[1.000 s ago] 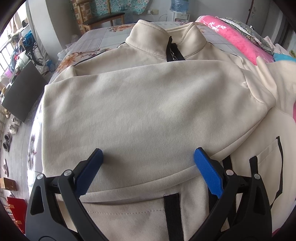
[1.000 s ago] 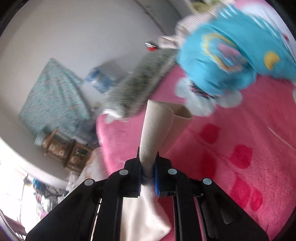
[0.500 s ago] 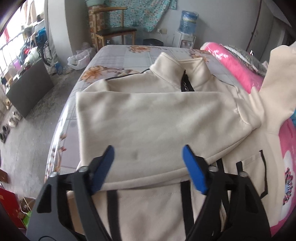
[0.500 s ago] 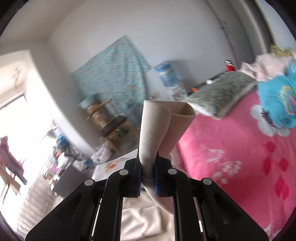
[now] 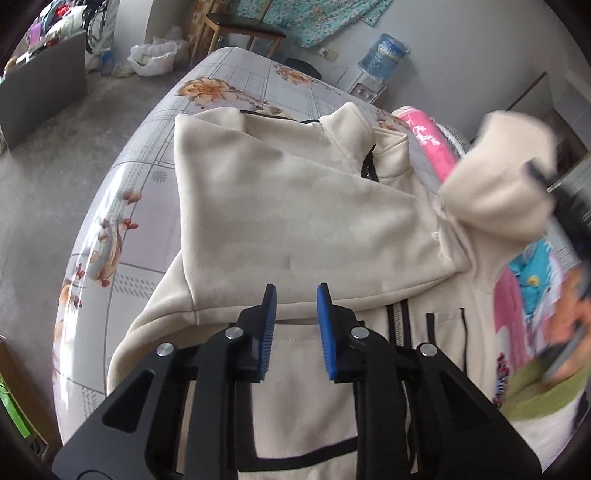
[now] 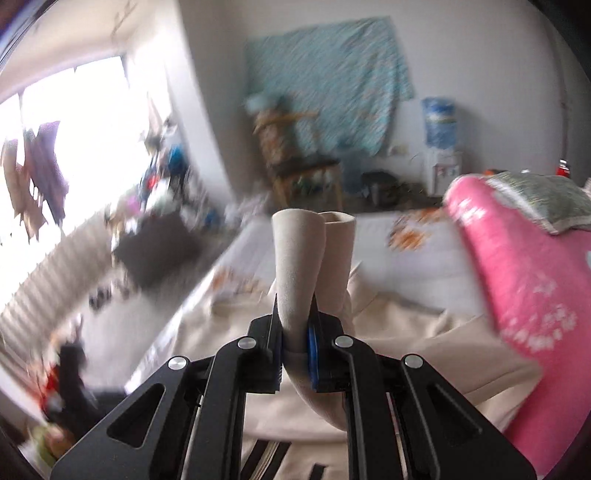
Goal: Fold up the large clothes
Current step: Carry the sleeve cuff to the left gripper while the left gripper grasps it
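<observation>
A cream zip jacket (image 5: 295, 221) lies face up on the floral bed sheet (image 5: 147, 184), with one sleeve folded across its chest. My left gripper (image 5: 293, 291) hovers just above the folded sleeve's lower edge. Its blue pads are closing to a narrow gap and nothing is between them. The other sleeve (image 5: 498, 177) is lifted at the right, blurred. In the right wrist view my right gripper (image 6: 295, 332) is shut on that sleeve's cuff (image 6: 299, 266), which stands up rolled between the pads above the jacket body (image 6: 406, 332).
A pink blanket (image 6: 517, 277) and a grey pillow (image 6: 535, 199) line the bed's right side. A person's hand and green sleeve (image 5: 546, 376) are at the right edge. A wooden chair (image 5: 243, 29) and a water dispenser (image 5: 384, 55) stand beyond the bed. Bare floor (image 5: 55, 166) lies left.
My left jaws have narrowed from wide open and the gripper has drawn back and risen from the folded sleeve. My right gripper has swung the held cuff from over the pink blanket toward the jacket.
</observation>
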Action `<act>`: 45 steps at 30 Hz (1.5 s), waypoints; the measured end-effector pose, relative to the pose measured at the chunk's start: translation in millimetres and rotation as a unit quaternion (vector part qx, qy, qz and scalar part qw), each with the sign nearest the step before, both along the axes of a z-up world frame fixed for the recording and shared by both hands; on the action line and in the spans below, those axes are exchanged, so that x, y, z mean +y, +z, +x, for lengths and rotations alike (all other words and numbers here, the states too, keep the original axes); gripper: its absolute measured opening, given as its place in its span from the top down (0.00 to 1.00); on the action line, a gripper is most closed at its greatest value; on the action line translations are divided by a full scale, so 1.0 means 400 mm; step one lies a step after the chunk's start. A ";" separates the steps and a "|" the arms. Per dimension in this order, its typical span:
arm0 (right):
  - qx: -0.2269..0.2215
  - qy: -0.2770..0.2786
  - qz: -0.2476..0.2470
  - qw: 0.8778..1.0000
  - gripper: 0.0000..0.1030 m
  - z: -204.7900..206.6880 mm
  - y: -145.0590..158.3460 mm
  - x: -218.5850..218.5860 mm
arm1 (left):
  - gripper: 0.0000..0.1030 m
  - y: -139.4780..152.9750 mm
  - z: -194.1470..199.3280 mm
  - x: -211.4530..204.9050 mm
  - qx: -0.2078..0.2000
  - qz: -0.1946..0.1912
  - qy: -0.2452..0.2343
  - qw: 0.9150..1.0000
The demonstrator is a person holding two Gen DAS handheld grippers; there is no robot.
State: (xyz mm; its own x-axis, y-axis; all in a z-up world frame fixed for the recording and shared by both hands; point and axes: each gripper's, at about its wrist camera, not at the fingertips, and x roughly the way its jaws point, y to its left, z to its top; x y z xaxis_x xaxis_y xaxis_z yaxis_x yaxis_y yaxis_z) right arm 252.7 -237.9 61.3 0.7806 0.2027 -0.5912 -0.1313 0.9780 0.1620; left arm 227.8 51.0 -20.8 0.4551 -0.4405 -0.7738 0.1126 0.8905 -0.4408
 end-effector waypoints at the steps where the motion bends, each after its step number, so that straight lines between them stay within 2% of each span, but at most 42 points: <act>1: 0.028 0.020 -0.014 0.999 0.88 0.010 -0.054 0.045 | 0.79 0.004 -0.002 0.003 -0.001 -0.007 -0.002 1.000; 4: 0.096 0.055 -0.013 0.994 0.80 0.018 -0.162 0.116 | 0.79 0.009 0.000 0.008 0.007 -0.039 -0.010 0.999; 6: 0.148 0.073 0.013 0.986 0.68 0.013 -0.231 0.133 | 0.79 0.005 0.006 0.008 0.018 -0.061 -0.014 0.998; 7: 0.159 0.078 0.024 0.984 0.64 0.004 -0.247 0.132 | 0.79 0.003 0.009 0.005 0.022 -0.067 -0.016 0.997; 9: 0.168 0.088 0.060 0.980 0.51 -0.031 -0.268 0.114 | 0.77 -0.004 0.020 -0.006 0.033 -0.083 -0.023 0.996; 11: 0.165 0.087 0.080 0.979 0.43 -0.064 -0.267 0.084 | 0.65 -0.015 0.037 -0.021 0.048 -0.097 -0.027 0.994; 14: 0.146 0.068 0.111 0.981 0.37 -0.117 -0.244 0.008 | 0.60 -0.031 0.065 -0.047 0.067 -0.116 -0.035 0.990; 16: 0.136 0.046 0.130 0.981 0.36 -0.143 -0.238 -0.056 | 0.56 -0.051 0.090 -0.073 0.086 -0.127 -0.040 0.987; 21: 0.120 -0.018 0.169 0.978 0.36 -0.217 -0.245 -0.191 | 0.55 -0.093 0.130 -0.122 0.114 -0.138 -0.034 0.983; 27: 0.121 -0.064 0.185 0.973 0.36 -0.286 -0.294 -0.267 | 0.57 -0.126 0.184 -0.183 0.121 -0.113 -0.017 0.986; 28: 0.120 -0.069 0.183 0.973 0.36 -0.293 -0.299 -0.274 | 0.62 -0.121 0.191 -0.195 0.114 -0.097 -0.013 0.989; 30: 0.119 -0.076 0.180 0.973 0.36 -0.297 -0.301 -0.285 | 0.83 -0.113 0.201 -0.223 0.104 -0.056 -0.020 0.993; 31: 0.118 -0.079 0.179 0.974 0.36 -0.300 -0.303 -0.289 | 0.93 -0.107 0.202 -0.229 0.099 -0.049 -0.024 0.994; 32: 0.118 -0.084 0.175 0.974 0.36 -0.303 -0.307 -0.295 | 0.95 -0.089 0.201 -0.241 0.084 -0.039 -0.034 0.995; 34: 0.118 -0.091 0.170 0.974 0.36 -0.304 -0.309 -0.307 | 0.96 -0.037 0.198 -0.254 0.049 -0.027 -0.047 0.997; 37: 0.117 -0.097 0.160 0.975 0.36 -0.297 -0.311 -0.310 | 0.96 0.109 0.201 -0.232 -0.023 -0.053 -0.058 0.997; 39: 0.116 -0.099 0.148 0.977 0.36 -0.299 -0.315 -0.312 | 0.96 0.189 0.207 -0.200 -0.060 -0.050 -0.047 0.996; 42: 0.116 -0.098 0.136 0.979 0.36 -0.306 -0.320 -0.311 | 0.96 0.228 0.228 -0.143 -0.071 -0.022 -0.021 0.997; 45: 0.123 -0.100 0.134 0.978 0.36 -0.303 -0.334 -0.313 | 0.96 0.160 0.265 -0.076 -0.012 0.006 0.017 1.000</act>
